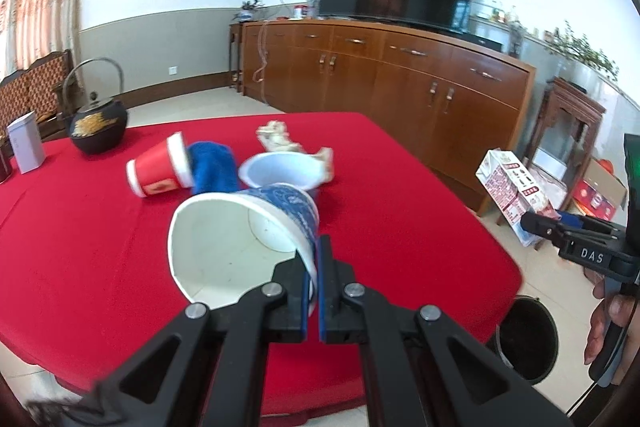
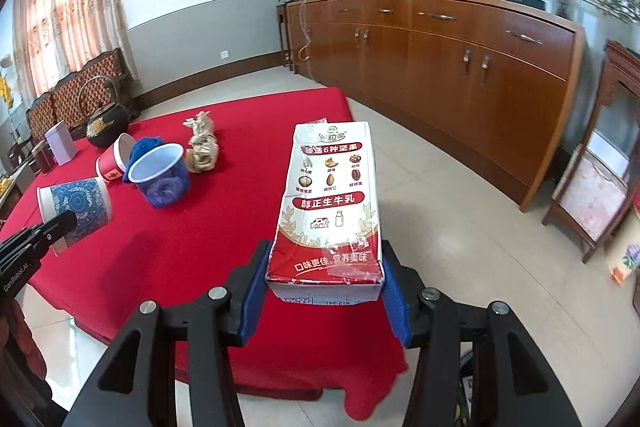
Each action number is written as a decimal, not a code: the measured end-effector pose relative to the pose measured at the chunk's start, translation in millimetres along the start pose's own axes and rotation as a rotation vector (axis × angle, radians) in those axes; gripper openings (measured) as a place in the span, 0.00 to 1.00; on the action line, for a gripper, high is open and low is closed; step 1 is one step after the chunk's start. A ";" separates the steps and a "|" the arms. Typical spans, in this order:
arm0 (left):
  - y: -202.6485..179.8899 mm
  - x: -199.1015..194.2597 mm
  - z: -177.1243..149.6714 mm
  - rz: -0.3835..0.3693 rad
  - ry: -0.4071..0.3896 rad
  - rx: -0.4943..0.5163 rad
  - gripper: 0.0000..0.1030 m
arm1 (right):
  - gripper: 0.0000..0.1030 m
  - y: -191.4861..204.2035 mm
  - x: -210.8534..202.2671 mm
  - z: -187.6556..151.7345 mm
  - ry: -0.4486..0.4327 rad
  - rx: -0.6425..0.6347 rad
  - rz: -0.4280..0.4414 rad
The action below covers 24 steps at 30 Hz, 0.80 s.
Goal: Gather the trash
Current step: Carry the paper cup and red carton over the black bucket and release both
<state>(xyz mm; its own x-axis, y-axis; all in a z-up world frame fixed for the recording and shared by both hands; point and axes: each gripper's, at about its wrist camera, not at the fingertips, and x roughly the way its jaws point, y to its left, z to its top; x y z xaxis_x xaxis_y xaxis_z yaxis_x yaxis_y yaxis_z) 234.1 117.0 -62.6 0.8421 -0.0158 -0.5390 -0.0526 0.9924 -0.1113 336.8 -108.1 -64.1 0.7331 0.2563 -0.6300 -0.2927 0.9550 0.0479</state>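
Observation:
My left gripper [image 1: 314,259] is shut on the rim of a blue patterned paper cup [image 1: 256,227], held on its side above the red table [image 1: 400,187]; the cup also shows in the right wrist view [image 2: 76,207]. My right gripper [image 2: 326,291] is shut on a red and white milk carton [image 2: 330,203], held past the table's right edge; the carton also shows in the left wrist view [image 1: 510,187]. On the table lie a red paper cup [image 1: 158,167], a blue cloth [image 1: 212,167], a white-lined blue cup [image 1: 280,171] and crumpled brown paper [image 1: 280,139].
A dark round bin [image 1: 528,337] stands on the floor by the table's near right corner. A black teapot [image 1: 98,125] and a white box [image 1: 26,143] sit at the table's far left. A long wooden sideboard [image 1: 400,75] with a TV lines the far wall.

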 end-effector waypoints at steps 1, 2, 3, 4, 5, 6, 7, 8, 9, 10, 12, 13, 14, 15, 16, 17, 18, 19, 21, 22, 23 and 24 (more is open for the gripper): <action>-5.0 -1.0 -0.5 -0.006 0.000 0.004 0.03 | 0.52 -4.7 -4.5 -3.3 0.000 0.006 -0.004; -13.3 -2.2 -1.2 -0.015 0.002 0.011 0.03 | 0.52 -11.5 -11.2 -7.9 0.000 0.015 -0.011; -18.6 -3.2 -1.6 -0.023 0.003 0.015 0.03 | 0.52 -14.4 -13.9 -10.1 0.001 0.020 -0.014; -26.3 -4.4 -1.6 -0.034 0.003 0.019 0.03 | 0.52 -22.2 -21.5 -14.9 -0.001 0.027 -0.021; -33.0 -6.6 -2.4 -0.041 0.003 0.022 0.03 | 0.52 -27.5 -27.0 -18.3 -0.004 0.031 -0.028; -39.4 -7.3 -2.3 -0.051 0.003 0.028 0.03 | 0.52 -33.8 -32.4 -21.2 -0.006 0.035 -0.033; -47.9 -9.0 -2.7 -0.064 -0.001 0.038 0.03 | 0.52 -39.2 -37.2 -24.4 -0.008 0.039 -0.040; -54.0 -9.9 -3.1 -0.072 -0.001 0.048 0.03 | 0.52 -46.9 -43.7 -29.1 -0.009 0.045 -0.050; -62.0 -10.0 -3.1 -0.083 0.000 0.062 0.03 | 0.52 -49.7 -46.7 -31.2 -0.010 0.050 -0.056; -67.4 -11.0 -4.4 -0.093 0.000 0.069 0.03 | 0.52 -57.5 -52.9 -36.3 -0.011 0.060 -0.065; -79.6 -11.7 -6.0 -0.112 0.002 0.086 0.03 | 0.52 -69.7 -61.8 -44.1 -0.012 0.075 -0.082; -86.3 -12.0 -6.8 -0.124 0.003 0.095 0.03 | 0.52 -74.9 -65.2 -46.9 -0.012 0.080 -0.088; -92.2 -11.7 -7.2 -0.136 0.004 0.102 0.03 | 0.52 -82.2 -69.7 -50.9 -0.011 0.089 -0.096; -96.8 -11.4 -8.2 -0.145 0.006 0.108 0.03 | 0.52 -88.9 -74.2 -55.1 -0.012 0.097 -0.106; -106.3 -11.2 -8.5 -0.157 0.007 0.119 0.03 | 0.52 -93.3 -77.0 -57.3 -0.011 0.101 -0.113; -111.5 -11.3 -9.2 -0.165 0.007 0.125 0.03 | 0.52 -100.5 -81.2 -61.3 -0.010 0.109 -0.123; -117.9 -11.0 -9.3 -0.178 0.008 0.134 0.03 | 0.52 -104.6 -84.0 -63.8 -0.009 0.114 -0.129; -124.3 -11.9 -10.3 -0.186 0.008 0.141 0.03 | 0.52 -111.1 -87.9 -67.5 -0.009 0.121 -0.138; -132.8 -11.1 -11.1 -0.200 0.010 0.151 0.03 | 0.52 -120.3 -92.5 -72.9 -0.008 0.131 -0.151; -138.2 -11.5 -11.8 -0.208 0.011 0.157 0.03 | 0.52 -126.6 -96.2 -77.0 -0.006 0.138 -0.158; -143.9 -11.7 -12.5 -0.216 0.012 0.164 0.03 | 0.52 -129.5 -97.7 -78.8 -0.006 0.140 -0.162; -147.5 -11.6 -12.8 -0.222 0.013 0.168 0.03 | 0.52 -135.0 -100.9 -82.6 -0.004 0.144 -0.171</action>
<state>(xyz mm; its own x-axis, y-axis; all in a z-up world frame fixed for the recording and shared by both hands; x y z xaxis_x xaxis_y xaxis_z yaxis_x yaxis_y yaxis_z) 225.3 -30.8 -50.7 0.8161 -0.2361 -0.5274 0.2237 0.9706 -0.0884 251.7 -275.3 -71.1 0.7672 0.0895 -0.6351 -0.0740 0.9960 0.0509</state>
